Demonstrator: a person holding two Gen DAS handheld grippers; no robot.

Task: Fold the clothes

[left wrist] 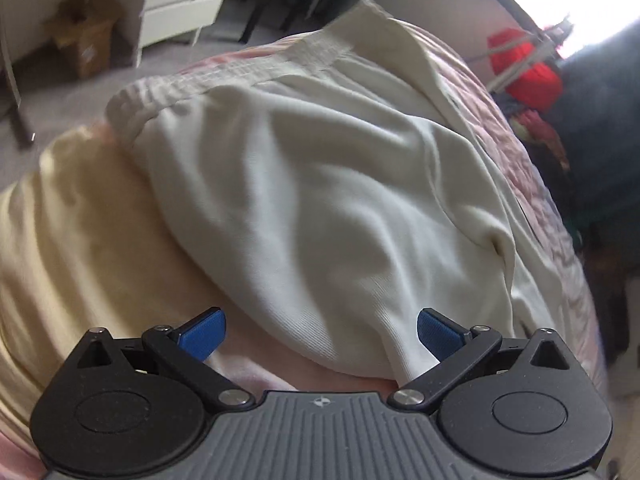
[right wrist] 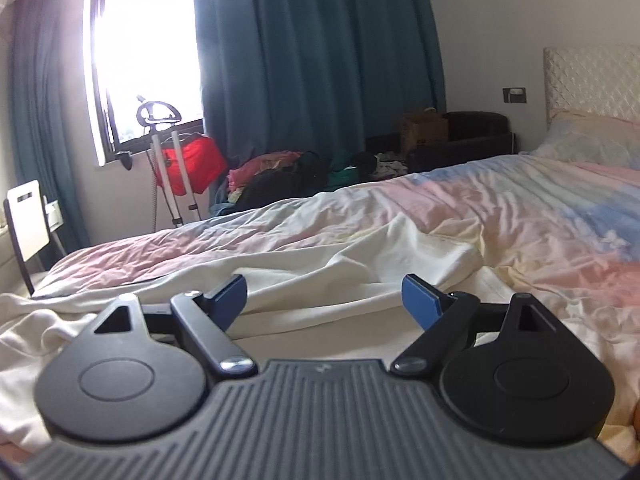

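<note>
Covering bed [right wrist: 500,216]: pastel sheet; teal curtains [right wrist: 320,60].

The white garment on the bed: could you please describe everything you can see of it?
The white garment is a soft, finely ribbed knit with a gathered elastic waistband along its far edge. It lies crumpled and unfolded on the pastel bedspread, partly over a pale yellow cloth. Both open grippers hover near it; neither holds it.
</note>
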